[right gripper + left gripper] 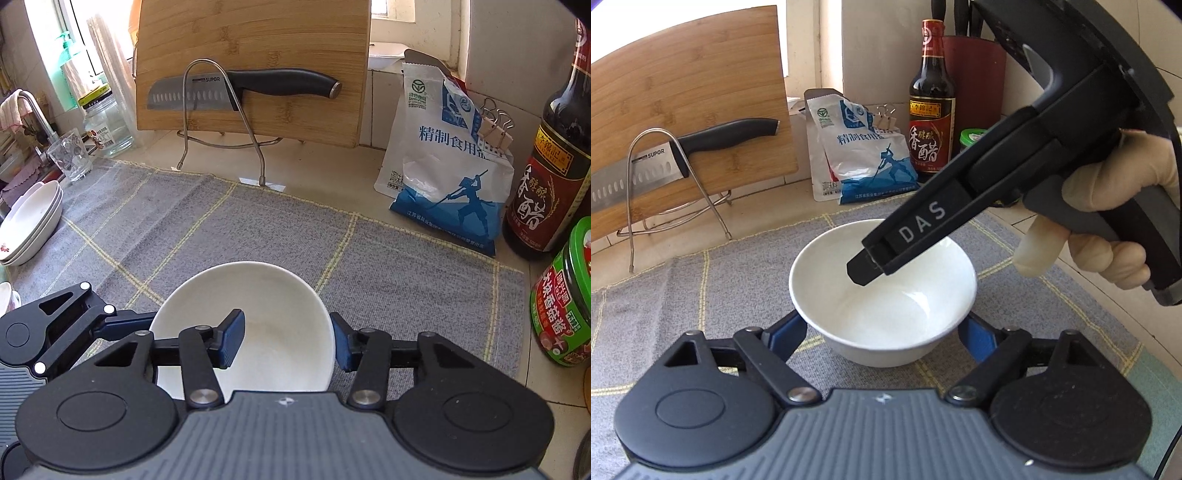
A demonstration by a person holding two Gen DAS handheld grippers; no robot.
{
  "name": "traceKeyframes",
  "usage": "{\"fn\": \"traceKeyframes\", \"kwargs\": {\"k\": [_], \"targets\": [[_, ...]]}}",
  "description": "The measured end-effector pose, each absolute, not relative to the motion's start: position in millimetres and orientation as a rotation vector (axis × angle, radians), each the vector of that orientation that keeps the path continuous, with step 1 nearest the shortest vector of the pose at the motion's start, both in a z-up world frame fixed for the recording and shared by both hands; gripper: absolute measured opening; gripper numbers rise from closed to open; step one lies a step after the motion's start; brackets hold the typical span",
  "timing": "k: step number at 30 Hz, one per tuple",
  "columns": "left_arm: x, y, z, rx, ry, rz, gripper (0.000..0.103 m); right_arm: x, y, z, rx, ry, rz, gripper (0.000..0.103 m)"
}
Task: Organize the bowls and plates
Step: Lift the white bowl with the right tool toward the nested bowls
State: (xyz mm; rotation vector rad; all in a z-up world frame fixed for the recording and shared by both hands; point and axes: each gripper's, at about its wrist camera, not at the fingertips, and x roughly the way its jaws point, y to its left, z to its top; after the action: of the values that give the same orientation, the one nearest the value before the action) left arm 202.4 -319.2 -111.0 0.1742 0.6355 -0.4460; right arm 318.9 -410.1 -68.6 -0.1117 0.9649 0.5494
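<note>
A white bowl (886, 295) sits upright on the grey checked cloth (701, 295). My left gripper (882, 336) straddles its near side, and both blue pads (786, 332) touch the outer wall low down. My right gripper (860, 271) reaches down from the upper right in a gloved hand (1108, 184), one finger dipping into the bowl. In the right wrist view the bowl (273, 295) is caught by the right gripper (286, 343). Its left pad (232, 339) is inside and its right pad is against the outer wall. An arm of the left gripper (122, 321) meets the bowl's left side.
A stack of white plates (29, 221) lies at the cloth's left edge beside a glass (70, 155) and a jar (107, 122). Behind stand a cutting board (255, 55) with a knife (240, 88) in a wire rack, a salt bag (443, 177), a vinegar bottle (554, 166) and a green jar (565, 295).
</note>
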Motion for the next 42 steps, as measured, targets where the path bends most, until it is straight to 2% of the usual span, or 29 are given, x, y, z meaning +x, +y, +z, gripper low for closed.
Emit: {"fn": "traceKeyframes", "kwargs": {"k": [19, 42], "targets": [[171.4, -303.2, -84.1, 0.236, 0.631, -0.512, 0.088, 280.5, -401.5, -43.3, -0.074, 0.968, 0.548, 0.055], [97.9, -210.0, -42.4, 0.269, 0.573, -0.577, 0.088, 199.1, -324.7, 1.1, -0.059, 0.933, 0.521, 0.055]]}}
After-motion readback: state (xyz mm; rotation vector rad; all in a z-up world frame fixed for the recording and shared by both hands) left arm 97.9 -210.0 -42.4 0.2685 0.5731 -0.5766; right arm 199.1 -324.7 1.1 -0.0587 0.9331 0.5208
